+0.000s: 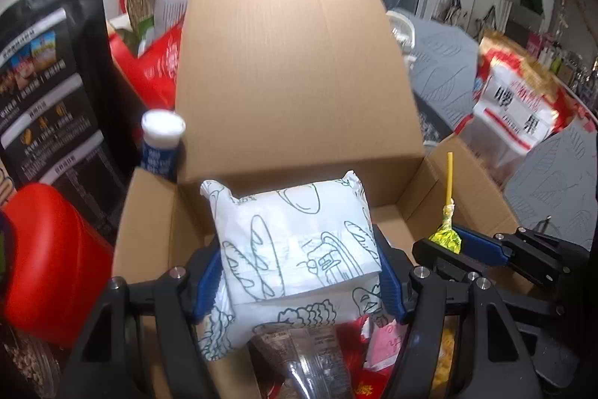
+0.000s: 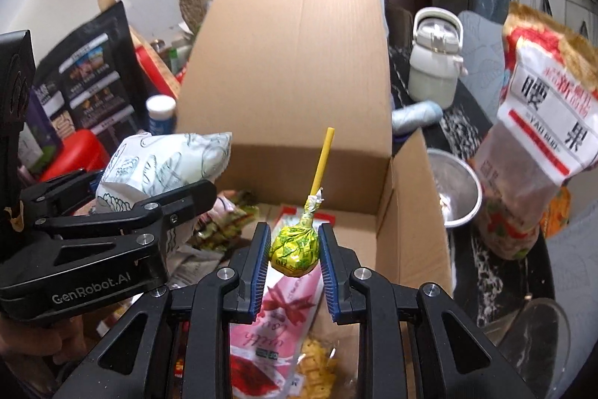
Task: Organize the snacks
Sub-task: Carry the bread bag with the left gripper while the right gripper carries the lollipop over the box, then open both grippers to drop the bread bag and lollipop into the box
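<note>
- The left tongs [image 1: 299,272], low in the middle of the left wrist view, are clamped on a white bread packet [image 1: 295,245] printed with green line drawings; the blue pads press its two sides.
- The right tongs [image 2: 294,249], low in the middle of the right wrist view, are clamped on the yellow-green wrapped head of a lollipop [image 2: 295,247], whose yellow stick slants up toward the top of the frame.
- In the right wrist view the left tongs and the packet sit at the left edge; in the left wrist view the right tongs and lollipop sit at lower right.
- Both held snacks hang over an open cardboard box [image 2: 415,212], its tall back flap standing upright at frame centre.
- Inside the box, under the tongs, lie a pink packet [image 2: 276,324], a yellow snack bag [image 2: 317,365] and other wrappers.
- Right of the box, a large red-and-white snack bag [image 2: 538,122] stands beside a metal bowl [image 2: 459,189] on the counter [image 2: 486,272].
- At left stand a blue-and-white bottle [image 1: 160,144] and a black pouch [image 1: 56,77].
</note>
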A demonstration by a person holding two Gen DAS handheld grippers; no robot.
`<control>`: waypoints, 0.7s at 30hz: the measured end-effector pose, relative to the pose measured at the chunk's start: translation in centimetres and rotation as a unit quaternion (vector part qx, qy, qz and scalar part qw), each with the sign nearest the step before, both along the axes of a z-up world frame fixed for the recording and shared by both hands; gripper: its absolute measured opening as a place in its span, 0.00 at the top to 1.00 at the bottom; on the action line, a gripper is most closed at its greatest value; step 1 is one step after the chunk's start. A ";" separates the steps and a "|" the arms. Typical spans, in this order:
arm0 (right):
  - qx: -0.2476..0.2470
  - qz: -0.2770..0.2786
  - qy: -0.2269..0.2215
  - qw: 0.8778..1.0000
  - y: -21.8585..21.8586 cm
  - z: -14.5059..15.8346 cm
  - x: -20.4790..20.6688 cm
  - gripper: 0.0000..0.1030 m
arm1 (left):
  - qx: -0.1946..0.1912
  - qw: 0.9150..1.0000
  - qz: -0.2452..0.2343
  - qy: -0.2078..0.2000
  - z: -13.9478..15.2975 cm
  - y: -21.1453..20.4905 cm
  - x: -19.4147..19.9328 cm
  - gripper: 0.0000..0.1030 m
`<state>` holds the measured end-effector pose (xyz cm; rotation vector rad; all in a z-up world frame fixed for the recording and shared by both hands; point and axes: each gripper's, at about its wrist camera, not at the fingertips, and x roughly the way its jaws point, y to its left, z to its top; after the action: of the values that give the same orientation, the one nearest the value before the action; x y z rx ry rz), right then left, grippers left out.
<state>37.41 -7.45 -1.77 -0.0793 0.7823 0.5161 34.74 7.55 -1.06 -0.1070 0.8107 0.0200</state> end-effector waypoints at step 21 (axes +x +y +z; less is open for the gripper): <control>-0.077 -0.001 0.044 0.996 1.3 -1.9 0.3 0.73 | 0.030 0.995 0.020 0.094 -3.3 -1.5 2.4 0.33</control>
<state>37.68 -6.20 -3.66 -0.2003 0.9082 0.4588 37.13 6.09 -4.33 -0.0657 0.9943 0.0927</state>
